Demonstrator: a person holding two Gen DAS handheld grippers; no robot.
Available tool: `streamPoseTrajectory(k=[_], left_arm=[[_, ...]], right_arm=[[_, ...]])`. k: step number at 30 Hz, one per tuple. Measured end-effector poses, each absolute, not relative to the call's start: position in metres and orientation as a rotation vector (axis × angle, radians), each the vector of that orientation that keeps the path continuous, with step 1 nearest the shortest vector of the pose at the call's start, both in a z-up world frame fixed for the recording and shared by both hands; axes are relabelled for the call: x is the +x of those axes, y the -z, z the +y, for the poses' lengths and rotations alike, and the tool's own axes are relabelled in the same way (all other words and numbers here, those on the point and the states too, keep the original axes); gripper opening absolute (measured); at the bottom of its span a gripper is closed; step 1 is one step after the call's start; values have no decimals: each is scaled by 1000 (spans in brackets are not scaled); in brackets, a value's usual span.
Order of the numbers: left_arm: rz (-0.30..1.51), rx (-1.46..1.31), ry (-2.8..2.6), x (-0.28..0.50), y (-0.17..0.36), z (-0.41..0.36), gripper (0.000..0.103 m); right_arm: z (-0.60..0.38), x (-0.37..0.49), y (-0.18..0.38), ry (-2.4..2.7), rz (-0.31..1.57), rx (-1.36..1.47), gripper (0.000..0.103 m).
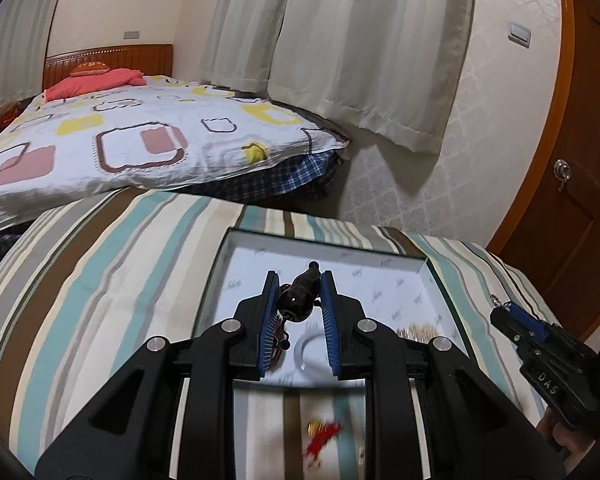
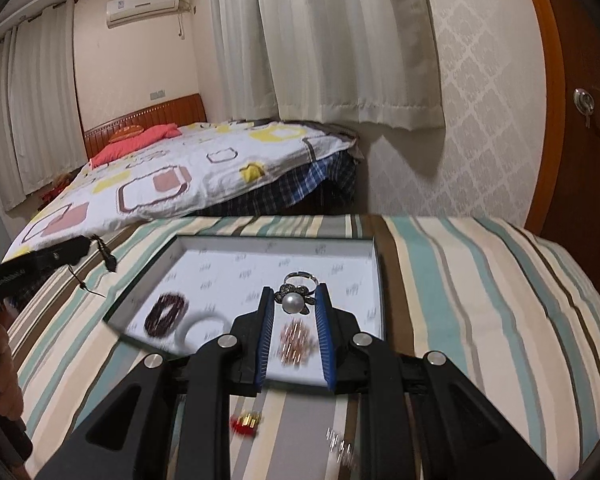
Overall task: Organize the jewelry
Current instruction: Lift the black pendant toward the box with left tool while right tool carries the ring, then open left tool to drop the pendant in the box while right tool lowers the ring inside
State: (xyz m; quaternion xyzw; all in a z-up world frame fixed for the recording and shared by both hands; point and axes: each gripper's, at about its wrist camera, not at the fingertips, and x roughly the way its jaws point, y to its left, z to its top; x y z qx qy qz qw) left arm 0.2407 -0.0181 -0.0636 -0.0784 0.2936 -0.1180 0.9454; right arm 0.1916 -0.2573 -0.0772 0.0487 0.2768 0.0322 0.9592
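Above a shallow white tray point(image 2: 374, 280) on the striped cloth point(image 2: 480, 280), the right hand-held gripper point(image 2: 298, 304) is clamped on a pearl ring point(image 2: 293, 302). To its left, the left hand-held gripper point(image 1: 298, 294) is clamped on a dark bead pendant point(image 1: 300, 296), held over the same tray. Inside the tray lie a dark beaded bracelet point(image 2: 166, 314), a white bangle point(image 2: 200, 326) and a blurred gold piece point(image 2: 294, 338). A red and gold trinket point(image 2: 246, 424) sits on the cloth nearer the cameras.
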Motion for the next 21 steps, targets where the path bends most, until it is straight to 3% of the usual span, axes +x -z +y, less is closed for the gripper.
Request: streamPoseTrajectory(k=[13, 21], left_arm=[[777, -104, 216, 349, 131, -55, 21], [895, -84, 185, 373, 166, -59, 21]], right_arm=[[-285, 279, 130, -64, 705, 123, 22], [-294, 300, 160, -48, 817, 126, 22]])
